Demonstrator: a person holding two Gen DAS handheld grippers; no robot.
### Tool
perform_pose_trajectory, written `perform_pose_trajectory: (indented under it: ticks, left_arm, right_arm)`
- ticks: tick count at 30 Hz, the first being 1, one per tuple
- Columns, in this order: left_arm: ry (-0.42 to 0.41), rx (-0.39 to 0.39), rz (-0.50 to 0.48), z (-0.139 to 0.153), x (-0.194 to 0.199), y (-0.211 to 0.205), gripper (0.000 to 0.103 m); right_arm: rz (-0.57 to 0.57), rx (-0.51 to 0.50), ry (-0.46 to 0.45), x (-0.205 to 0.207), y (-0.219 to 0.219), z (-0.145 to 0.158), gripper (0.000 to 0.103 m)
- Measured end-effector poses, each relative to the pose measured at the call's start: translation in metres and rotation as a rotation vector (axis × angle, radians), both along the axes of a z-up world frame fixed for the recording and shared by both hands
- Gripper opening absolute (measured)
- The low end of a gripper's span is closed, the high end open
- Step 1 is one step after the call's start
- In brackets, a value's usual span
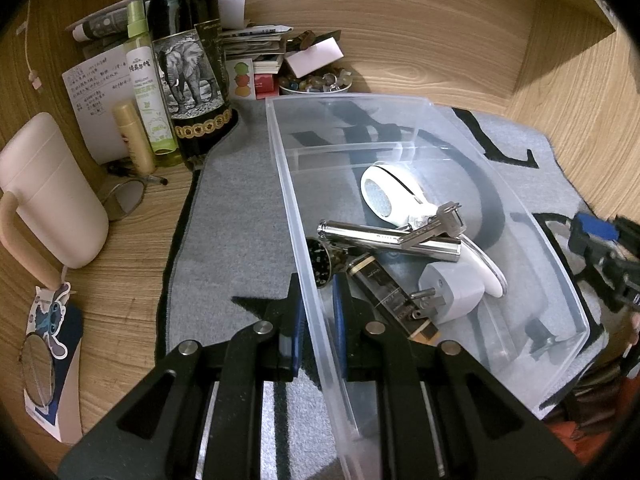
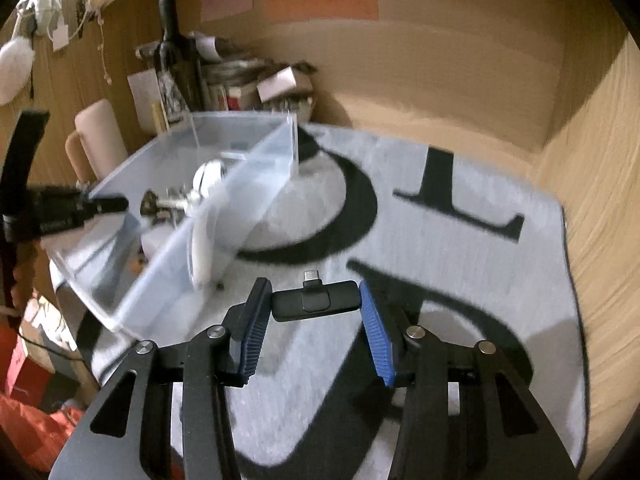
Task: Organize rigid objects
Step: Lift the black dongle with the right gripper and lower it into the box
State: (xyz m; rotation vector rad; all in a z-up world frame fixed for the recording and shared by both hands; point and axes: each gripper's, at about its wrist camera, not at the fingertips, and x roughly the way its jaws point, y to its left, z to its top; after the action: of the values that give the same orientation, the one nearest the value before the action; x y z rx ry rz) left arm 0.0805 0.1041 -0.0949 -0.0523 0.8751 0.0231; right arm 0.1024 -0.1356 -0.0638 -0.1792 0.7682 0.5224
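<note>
Wood-grain counter [image 2: 592,200], grey lettered mat [image 2: 460,208] over it. Right gripper [image 2: 314,322] held a small black USB-C adapter [image 2: 316,305] crosswise by its short ends, pads pressing, beside the clear plastic bin [image 1: 568,280]. Judged light, rigid and smooth-shelled; the end grip kept the plug clear. Left gripper [image 1: 318,320] was clamped nearly shut on the bin's wall. Only the left view showed the contents: keys [image 1: 434,226], white charger [image 1: 452,292]. Only the right view showed the adapter.
</note>
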Motion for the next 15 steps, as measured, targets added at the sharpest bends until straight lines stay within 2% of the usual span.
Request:
perform_pose_trajectory:
  ticks: [15]
  left_arm:
    - [-0.003,-0.01,-0.005,0.0,0.0,-0.002,0.013]
  right_arm:
    - [0.106,0.052,-0.134,0.011,0.049,0.047,0.042]
